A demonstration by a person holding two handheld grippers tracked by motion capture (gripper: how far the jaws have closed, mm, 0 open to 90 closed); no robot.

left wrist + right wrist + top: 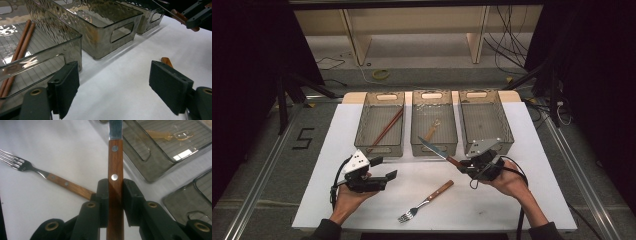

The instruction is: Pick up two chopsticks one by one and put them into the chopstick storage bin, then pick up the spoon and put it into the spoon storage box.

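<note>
My right gripper (464,165) is shut on the wooden handle of a knife (434,149). The blade points up and left, over the front of the middle bin (414,120). In the right gripper view the pads (128,195) press on both sides of the riveted handle (115,162). A wooden-handled fork (426,201) lies on the white sheet between the hands, tines toward me. At the left my left gripper (383,168) is held open with nothing in it. Its jaws stand wide apart above bare sheet in the left gripper view (116,80).
Three smoky clear bins stand in a row at the back. The left bin (382,148) holds chopsticks (386,129). A pale spoon (432,131) lies in the middle bin, and nothing lies in the right bin (508,125). The white sheet (512,205) ends close to my forearms.
</note>
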